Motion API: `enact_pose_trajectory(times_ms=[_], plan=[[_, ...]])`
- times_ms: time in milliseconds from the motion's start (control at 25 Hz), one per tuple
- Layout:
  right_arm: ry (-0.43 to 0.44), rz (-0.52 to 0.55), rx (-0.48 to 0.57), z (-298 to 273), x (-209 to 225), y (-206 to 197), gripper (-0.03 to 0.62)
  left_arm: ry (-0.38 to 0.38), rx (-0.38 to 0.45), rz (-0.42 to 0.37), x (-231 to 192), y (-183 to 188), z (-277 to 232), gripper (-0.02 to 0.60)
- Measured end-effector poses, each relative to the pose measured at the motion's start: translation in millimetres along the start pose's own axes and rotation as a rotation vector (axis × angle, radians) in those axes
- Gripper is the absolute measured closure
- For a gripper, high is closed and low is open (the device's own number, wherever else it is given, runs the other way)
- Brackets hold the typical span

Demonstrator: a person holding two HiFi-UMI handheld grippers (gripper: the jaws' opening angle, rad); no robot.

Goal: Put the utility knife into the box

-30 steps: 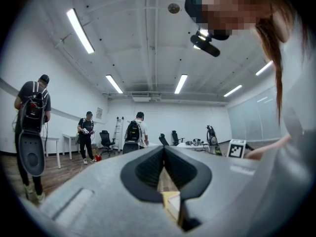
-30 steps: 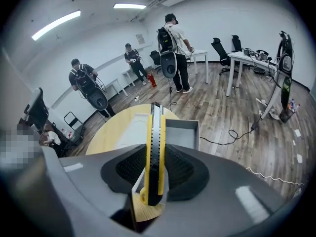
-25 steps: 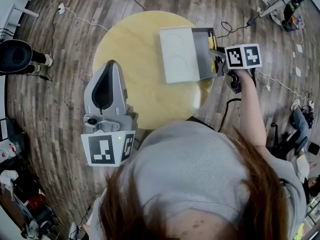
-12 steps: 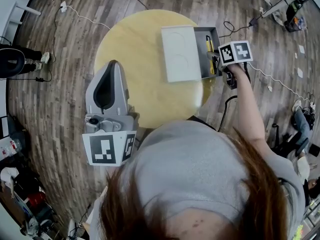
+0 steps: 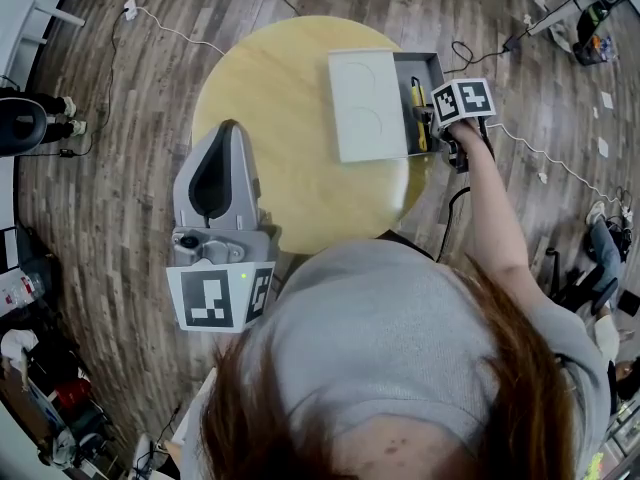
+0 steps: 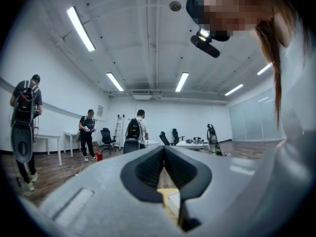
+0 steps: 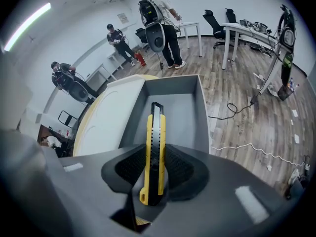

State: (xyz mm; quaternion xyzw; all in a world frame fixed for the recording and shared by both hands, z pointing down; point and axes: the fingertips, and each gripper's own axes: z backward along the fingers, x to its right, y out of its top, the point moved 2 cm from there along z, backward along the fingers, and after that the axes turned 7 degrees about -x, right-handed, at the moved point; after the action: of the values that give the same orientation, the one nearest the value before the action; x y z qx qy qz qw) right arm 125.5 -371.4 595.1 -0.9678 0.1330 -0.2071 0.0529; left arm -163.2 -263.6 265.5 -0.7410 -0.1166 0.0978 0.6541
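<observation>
A yellow and black utility knife [image 7: 154, 152] stands clamped between the jaws of the right hand-held gripper [image 7: 155, 168]. The pads press on both sides of the handle. Its dark front end points away from the camera and down, into an open grey box [image 7: 183, 113]. In the head view the utility knife [image 5: 417, 108] shows as a thin yellow strip inside the outline of the box [image 5: 424, 60], just beside the marker cube of the right hand-held gripper [image 5: 437, 120]. Whether its tip touches the box floor cannot be told.

The box sits at the far right edge of a round, pale wooden surface [image 5: 262, 118]. A flat white panel [image 5: 367, 105], probably the lid, lies open along the box's left side, touching it.

The left hand-held gripper [image 5: 226, 128] is held level over the near side of the surface, well apart from the box. Its jaws are closed tip to tip with nothing between them [image 6: 164, 152].

By my reading, the task is nearly finished. The knife is picked up and lined up within the box walls. What remains is to set it on the floor of the box, open the jaws and lift away.

No brand or label can be read on the knife, the box or the panel. The gripper cubes carry only black and white square patterns. A small sign on a far wall is too small to read.
</observation>
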Motion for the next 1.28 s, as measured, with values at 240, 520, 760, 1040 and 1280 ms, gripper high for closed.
enact_pose_trajectory(times_ms=[240,520,760,1040,1280], plan=[[0.002,-0.029,-0.029,-14,0,-2,0.473,0.001,-0.002,0.004,-5,-1,1,0.588],[-0.027,-0.029,-0.064,-21,3,-2,0.473,0.005,-0.003,0.005,-5,0,1,0.588],[-0.043,-0.032,-0.096,-30,6,-4,0.473,0.010,-0.005,0.006,-7,-2,2,0.588],[-0.048,-0.026,-0.111,-32,7,-4,0.473,0.006,-0.004,0.007,-6,-1,2,0.588],[-0.111,0.042,-0.172,-36,4,-3,0.471,-0.002,0.000,0.009,-7,0,2,0.588]])
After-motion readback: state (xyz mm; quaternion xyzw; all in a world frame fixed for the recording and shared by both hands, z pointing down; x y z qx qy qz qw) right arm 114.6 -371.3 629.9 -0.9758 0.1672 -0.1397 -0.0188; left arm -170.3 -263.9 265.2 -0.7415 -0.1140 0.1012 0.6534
